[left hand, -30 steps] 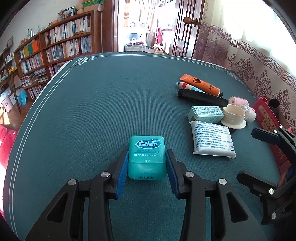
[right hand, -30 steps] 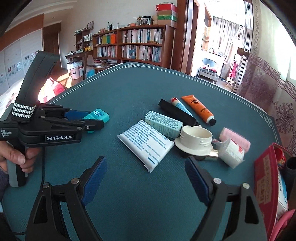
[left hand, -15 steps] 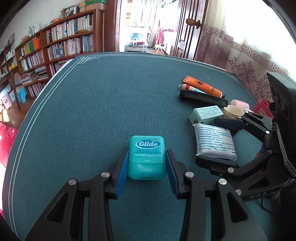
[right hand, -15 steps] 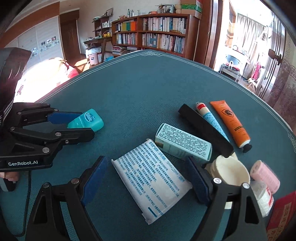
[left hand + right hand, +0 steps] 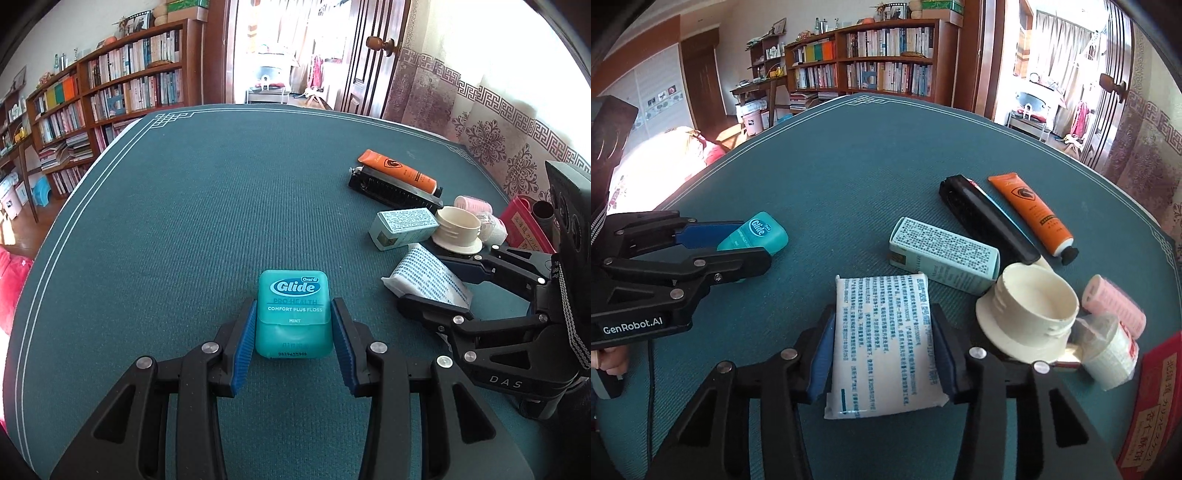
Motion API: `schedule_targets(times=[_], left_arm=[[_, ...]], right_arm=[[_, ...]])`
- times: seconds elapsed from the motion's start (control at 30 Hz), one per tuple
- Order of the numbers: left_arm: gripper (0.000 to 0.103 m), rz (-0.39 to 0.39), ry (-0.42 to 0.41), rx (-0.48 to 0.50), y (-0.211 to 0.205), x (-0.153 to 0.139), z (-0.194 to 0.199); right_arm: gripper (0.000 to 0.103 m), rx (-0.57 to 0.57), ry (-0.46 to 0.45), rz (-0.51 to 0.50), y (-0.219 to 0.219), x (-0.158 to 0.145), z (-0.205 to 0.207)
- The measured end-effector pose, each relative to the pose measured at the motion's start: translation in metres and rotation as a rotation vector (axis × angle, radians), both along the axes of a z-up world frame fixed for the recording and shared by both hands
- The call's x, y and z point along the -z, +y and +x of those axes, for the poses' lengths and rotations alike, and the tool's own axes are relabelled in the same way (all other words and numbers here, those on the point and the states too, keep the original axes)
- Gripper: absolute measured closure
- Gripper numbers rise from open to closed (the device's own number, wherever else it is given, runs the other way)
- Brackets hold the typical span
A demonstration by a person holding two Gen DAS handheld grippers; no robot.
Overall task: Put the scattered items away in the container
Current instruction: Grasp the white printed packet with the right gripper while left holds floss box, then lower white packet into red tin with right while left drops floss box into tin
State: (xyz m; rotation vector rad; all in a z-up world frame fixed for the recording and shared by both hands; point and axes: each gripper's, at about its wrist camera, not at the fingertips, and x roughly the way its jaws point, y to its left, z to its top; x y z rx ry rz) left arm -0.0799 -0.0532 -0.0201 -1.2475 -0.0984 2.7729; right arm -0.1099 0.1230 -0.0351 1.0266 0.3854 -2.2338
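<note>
My left claw (image 5: pixel 294 325) grips the teal plastic floss box (image 5: pixel 293 314) on the green tabletop (image 5: pixel 207 206). My right claw (image 5: pixel 882 345) has just closed onto the white printed tissue packet (image 5: pixel 884 343) lying there.

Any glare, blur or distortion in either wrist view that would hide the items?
Left wrist view: window at upper right blown out, table edge bowed by the fisheye, floss box sharp. Right wrist view: sunlit patch at left washed out, white packet print legible.

Black left gripper (image 5: pixel 294 334), blue ribbed pads (image 5: pixel 243 347), silver screws, "GenRobot.AI" lettering
</note>
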Motion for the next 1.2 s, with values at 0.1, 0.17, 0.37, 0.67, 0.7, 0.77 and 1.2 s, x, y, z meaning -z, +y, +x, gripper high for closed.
schedule_targets(times=[0.1,0.17,0.37,0.67,0.7,0.77,1.2], left_arm=[[0.060,0.000,0.000,0.001,0.001,0.000,0.000],[0.060,0.000,0.002,0.005,0.002,0.000,0.000],[0.060,0.002,0.009,0.021,0.006,-0.002,0.002],[0.060,0.026,0.018,0.070,0.020,-0.007,0.007],[0.060,0.025,0.017,0.077,0.023,-0.008,0.008],[0.060,0.023,0.016,0.092,0.028,-0.009,0.010],[0.060,-0.012,0.027,0.213,0.081,-0.026,0.022]], right_arm=[[0.052,0.018,-0.012,-0.015,0.000,-0.001,0.006],[0.052,0.029,-0.020,-0.025,0.002,-0.003,0.010],[0.052,0.089,-0.007,-0.068,0.012,-0.014,0.025],[0.052,0.271,0.067,-0.187,0.061,-0.045,0.047],[0.052,0.295,0.082,-0.198,0.068,-0.049,0.051],[0.052,0.344,0.113,-0.219,0.084,-0.058,0.057],[0.052,0.769,0.227,-0.246,0.216,-0.087,0.082]])
